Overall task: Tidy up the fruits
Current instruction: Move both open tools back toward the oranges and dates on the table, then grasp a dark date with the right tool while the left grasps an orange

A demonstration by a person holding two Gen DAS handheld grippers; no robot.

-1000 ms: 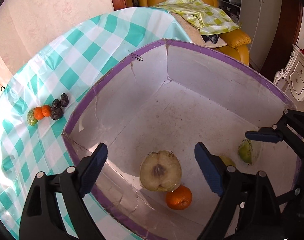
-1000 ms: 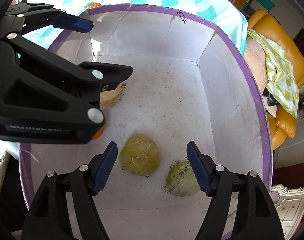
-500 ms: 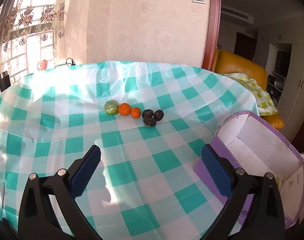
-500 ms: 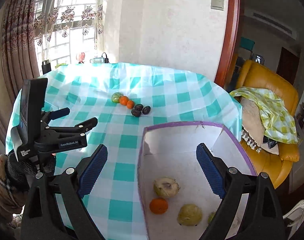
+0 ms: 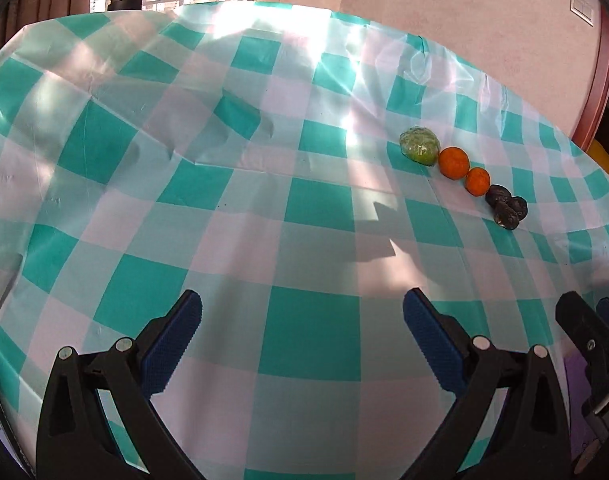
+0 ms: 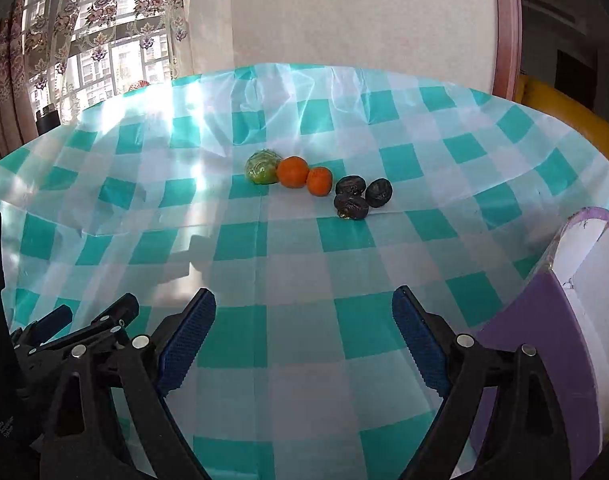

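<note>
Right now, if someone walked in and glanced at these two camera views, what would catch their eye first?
First, the shiny teal-and-white checked tablecloth filling both views, with a short row of fruit at its middle: a plastic-wrapped green fruit, two round orange tangerines and three wrinkled dark fruits. Next, the purple-rimmed white cardboard box at the right wrist view's right edge.

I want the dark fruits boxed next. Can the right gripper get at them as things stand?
Probably yes. The right gripper is open and empty, and only bare checked tablecloth lies between it and the three dark fruits. The box stands off to the side.
</note>
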